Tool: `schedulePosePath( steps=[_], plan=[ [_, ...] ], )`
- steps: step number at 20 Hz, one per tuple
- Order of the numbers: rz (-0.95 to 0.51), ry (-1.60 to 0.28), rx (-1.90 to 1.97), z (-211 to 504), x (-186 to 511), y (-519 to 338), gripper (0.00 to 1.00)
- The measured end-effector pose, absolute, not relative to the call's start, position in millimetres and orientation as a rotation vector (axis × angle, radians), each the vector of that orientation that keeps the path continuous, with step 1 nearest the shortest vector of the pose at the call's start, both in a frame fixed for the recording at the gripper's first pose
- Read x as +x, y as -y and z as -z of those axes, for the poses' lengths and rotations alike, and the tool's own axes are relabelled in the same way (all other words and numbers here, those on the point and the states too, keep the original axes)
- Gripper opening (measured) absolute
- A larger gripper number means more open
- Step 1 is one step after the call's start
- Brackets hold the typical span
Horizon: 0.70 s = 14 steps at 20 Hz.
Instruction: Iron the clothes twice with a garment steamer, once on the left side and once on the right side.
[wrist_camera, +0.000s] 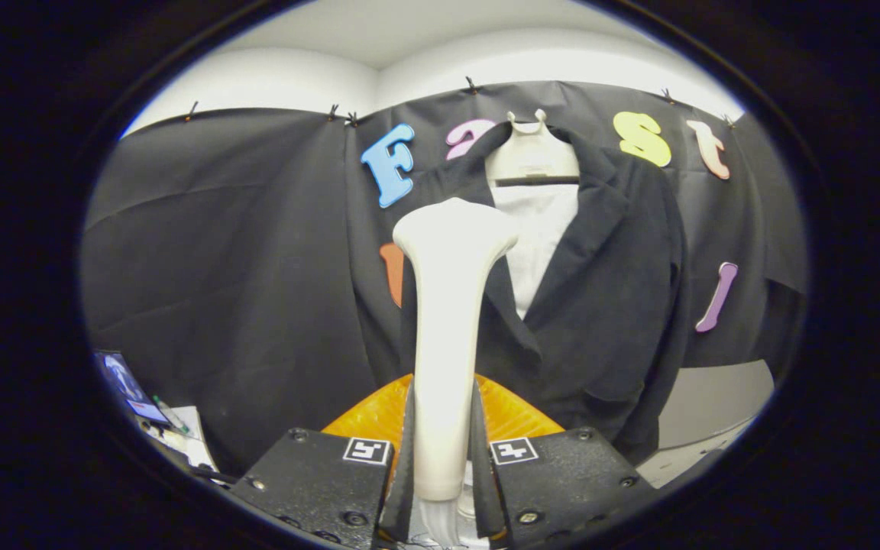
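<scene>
1. A dark jacket (600,305) is hung on a pale hanger form (532,156) against the booth's black wall, with a white shirt front (539,237) shown between its lapels. It hangs beyond the tool, facing it.
2. An orange rounded surface (516,416) is seen low down, between the tool and the jacket's hem; what it is cannot be told.
3. The garment steamer (444,321), cream-white, is held upright, its handle rising from between the fingers and its flared head set before the jacket's lapel on the side seen at left. Whether the head touches the cloth cannot be judged.
4. The tool (442,458) is pinched on the steamer's handle, both fingers (402,466) pressed against its sides.
5. A few small items (169,416) are laid on a tabletop far off beside the tool.
6. The step in hand is judged to be 1 of the 2 passes, on the side seen at left.
7. For the next move, the head should be kept close to the fabric and drawn along that panel, the grip being held firm so the handle is not twisted; the other side is then to be covered.
</scene>
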State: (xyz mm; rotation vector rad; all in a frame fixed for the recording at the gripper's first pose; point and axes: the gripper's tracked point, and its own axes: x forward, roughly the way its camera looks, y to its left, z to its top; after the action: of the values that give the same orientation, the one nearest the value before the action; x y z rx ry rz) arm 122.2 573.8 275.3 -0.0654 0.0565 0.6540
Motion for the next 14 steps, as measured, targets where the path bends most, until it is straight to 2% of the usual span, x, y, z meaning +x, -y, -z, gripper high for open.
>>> schedulePosePath(
  steps=[7,14],
  plan=[
    [-0.671,-0.038,-0.112,-299.8,143.7,-625.6,0.34],
    [-0.641,-0.063,-0.155,-290.6,170.7,-641.0,0.34]
  ],
)
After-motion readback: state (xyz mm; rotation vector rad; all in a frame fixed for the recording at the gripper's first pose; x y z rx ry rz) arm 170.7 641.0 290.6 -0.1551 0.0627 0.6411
